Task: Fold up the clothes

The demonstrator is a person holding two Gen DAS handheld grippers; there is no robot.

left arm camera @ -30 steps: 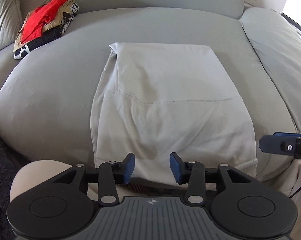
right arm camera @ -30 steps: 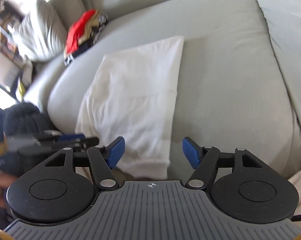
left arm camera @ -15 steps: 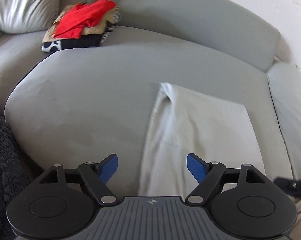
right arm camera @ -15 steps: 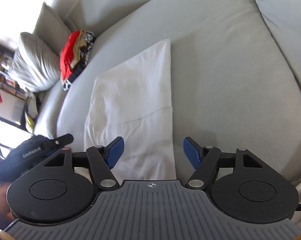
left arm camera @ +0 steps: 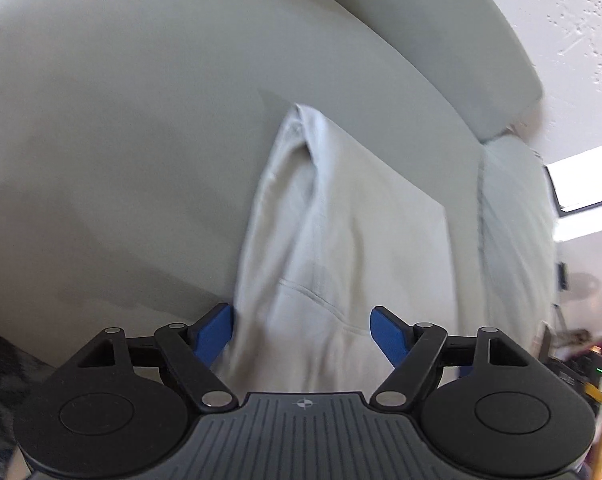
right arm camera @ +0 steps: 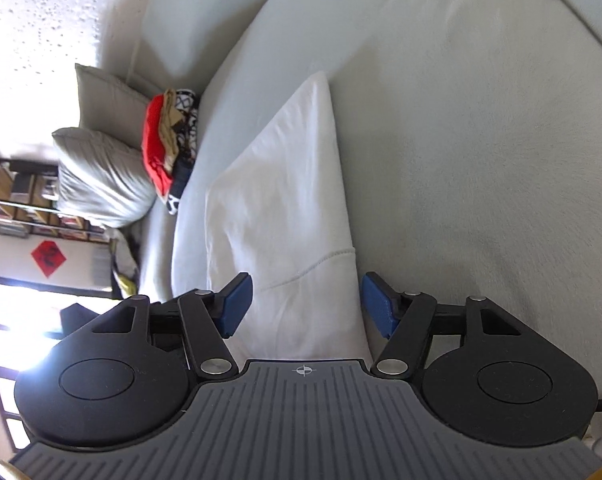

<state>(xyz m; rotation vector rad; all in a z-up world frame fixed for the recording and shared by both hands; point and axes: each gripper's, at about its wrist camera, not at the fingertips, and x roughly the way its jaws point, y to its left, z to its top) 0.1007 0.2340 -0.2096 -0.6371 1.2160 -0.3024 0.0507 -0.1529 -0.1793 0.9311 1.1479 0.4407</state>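
Note:
A pale, partly folded garment (left arm camera: 341,232) lies flat on the grey sofa seat (left arm camera: 121,140), a stitched hem line crossing its near part. My left gripper (left arm camera: 303,334) is open and low over the garment's near left edge, the cloth running between its blue fingers. In the right wrist view the same white garment (right arm camera: 285,208) stretches away from my right gripper (right arm camera: 305,306), which is open astride the near right edge. Neither gripper holds anything.
A stack of folded clothes, red on top (right arm camera: 169,148), sits on the sofa's far end beside a grey cushion (right arm camera: 97,176). The sofa backrest (left arm camera: 441,40) rises behind. A bright window (right arm camera: 17,320) and shelves (right arm camera: 13,196) lie to the left.
Both grippers have rolled and dropped closer to the garment's near edge; the left one swung right so the clothes stack left its view. Both stayed open.

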